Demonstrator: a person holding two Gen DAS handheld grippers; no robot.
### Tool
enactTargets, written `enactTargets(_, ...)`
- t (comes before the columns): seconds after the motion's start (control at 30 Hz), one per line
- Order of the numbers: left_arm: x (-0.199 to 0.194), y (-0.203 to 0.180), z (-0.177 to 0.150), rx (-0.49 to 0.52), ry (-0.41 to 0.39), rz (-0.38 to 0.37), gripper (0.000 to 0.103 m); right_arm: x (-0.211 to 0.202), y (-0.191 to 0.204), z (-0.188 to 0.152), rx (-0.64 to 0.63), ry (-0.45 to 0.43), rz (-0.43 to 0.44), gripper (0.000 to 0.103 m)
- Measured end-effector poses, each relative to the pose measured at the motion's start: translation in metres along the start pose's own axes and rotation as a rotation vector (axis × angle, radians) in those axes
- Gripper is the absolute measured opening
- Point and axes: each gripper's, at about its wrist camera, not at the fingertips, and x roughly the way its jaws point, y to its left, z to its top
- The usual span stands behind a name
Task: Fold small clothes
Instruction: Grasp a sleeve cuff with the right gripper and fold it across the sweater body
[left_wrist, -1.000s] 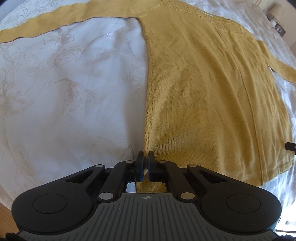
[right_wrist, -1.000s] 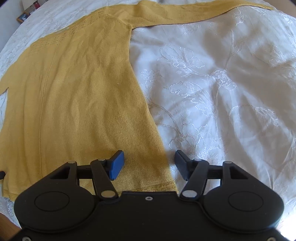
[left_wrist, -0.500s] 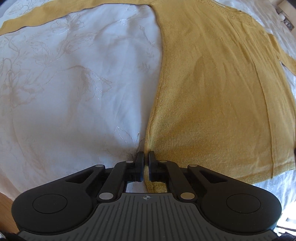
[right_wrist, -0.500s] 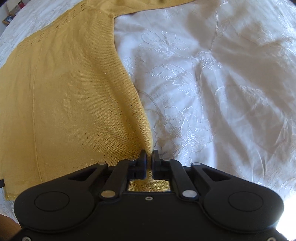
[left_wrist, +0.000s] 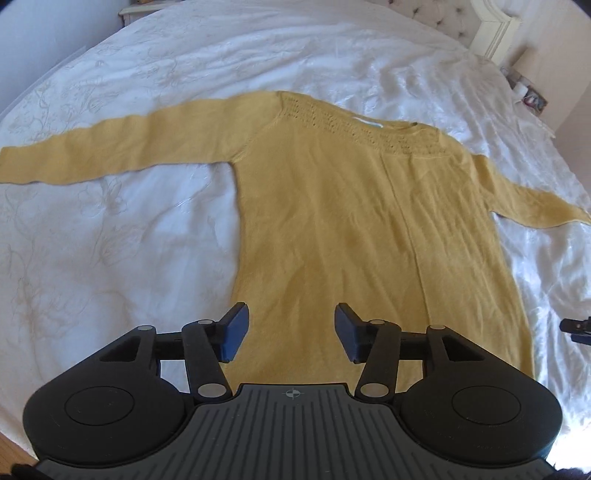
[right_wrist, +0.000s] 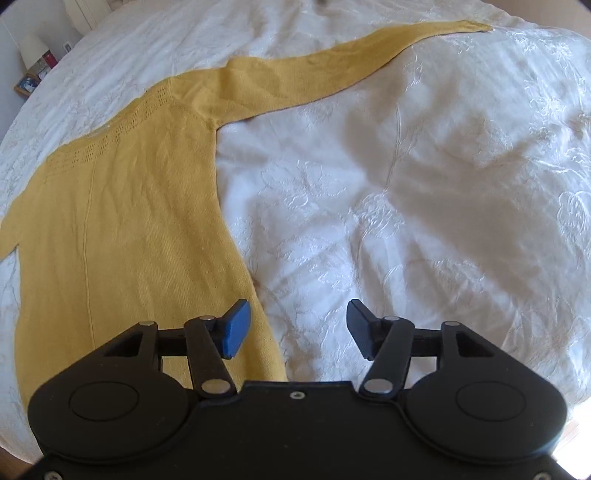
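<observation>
Both claws released now, where half a second ago each was clenched on a hem corner of the mustard knit sweater (left_wrist: 351, 229). Left claw (left_wrist: 291, 334) spread wide and lifted back, hovering over the near hem toward its left corner; right claw (right_wrist: 297, 328) likewise parted, straddling the sweater's right side edge near the hem, one pad over knit and one over the white embroidered bedspread (right_wrist: 424, 206).

Sweater spread flat on the bed, hem near, neckline far, left sleeve (left_wrist: 110, 151) stretched out to the left, right sleeve (right_wrist: 332, 62) angled off to the far right (its cuff close to the far edge of the view). Body smooth, hardly a wrinkle.

Probably the end of the straightening tug at the hem, so nothing folded yet. Likely next: a sleeve brought in across the body, though no grasp begun.
</observation>
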Motion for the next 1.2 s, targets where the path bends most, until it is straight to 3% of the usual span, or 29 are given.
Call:
enactTargets(0.4,0.032,-0.127,0.027,0.04,0.043,-0.034,0.05,0.006,-0.093,0.157,-0.053,-0.192,-0.029,0.063)
enactTargets(0.67,0.039,-0.169,0.032,0.062,0.077,-0.011,0.05,0.032,-0.156,0.252,-0.048,-0.282,-0.136,0.063)
enactTargets(0.87,0.046,-0.177,0.034,0.066,0.117,0.029,0.05,0.071,-0.199,0.281,0.057,-0.204,-0.165,0.064)
enactTargets(1.0,0.047,-0.176,0.036,0.061,0.128,0.05,0.05,0.086,-0.214,0.283,0.117,-0.15,-0.109,0.064)
enactTargets(1.07,0.048,-0.175,0.037,0.057,0.134,0.056,0.05,0.084,-0.216,0.283,0.134,-0.15,-0.085,0.057)
enactTargets(1.13,0.049,-0.173,0.037,0.056,0.138,0.059,0.05,0.085,-0.217,0.284,0.142,-0.14,-0.062,0.022)
enactTargets(1.2,0.05,-0.17,0.036,0.054,0.135,0.065,0.05,0.083,-0.21,0.286,0.125,-0.141,-0.05,0.014)
